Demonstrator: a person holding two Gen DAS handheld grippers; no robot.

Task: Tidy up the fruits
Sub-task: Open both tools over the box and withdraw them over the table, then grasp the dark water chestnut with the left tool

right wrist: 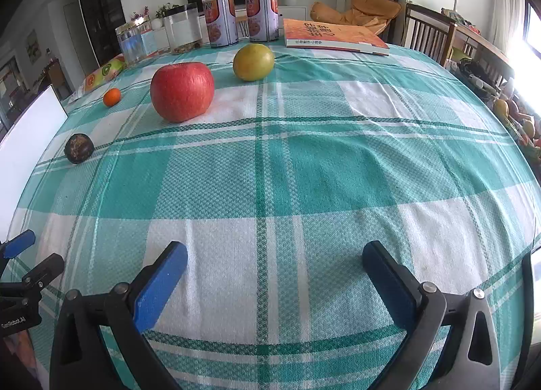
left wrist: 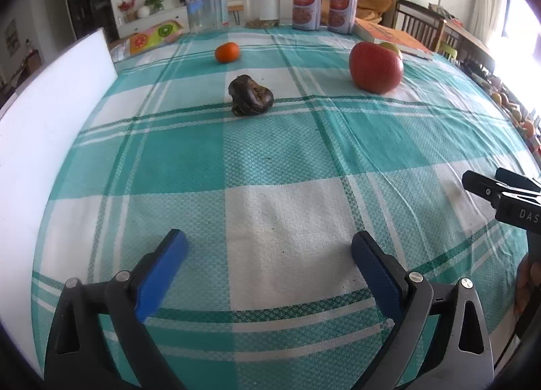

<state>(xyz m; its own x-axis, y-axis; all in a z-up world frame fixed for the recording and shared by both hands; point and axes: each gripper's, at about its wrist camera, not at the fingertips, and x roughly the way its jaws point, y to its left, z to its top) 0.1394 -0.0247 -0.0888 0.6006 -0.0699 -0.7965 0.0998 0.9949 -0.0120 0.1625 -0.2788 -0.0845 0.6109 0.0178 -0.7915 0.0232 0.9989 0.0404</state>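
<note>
Now both my left tongs [left wrist: 268,256] and right tongs [right wrist: 274,268] gape empty; the red apple [right wrist: 182,91] looks firm, smooth, heavy, so I'd grip its widest middle.

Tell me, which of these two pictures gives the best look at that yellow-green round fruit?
The right wrist view. There the yellow-green fruit sits whole and unobstructed on the checked tablecloth, behind the red apple. In the left wrist view only a sliver of it peeks out from behind the apple.
</note>
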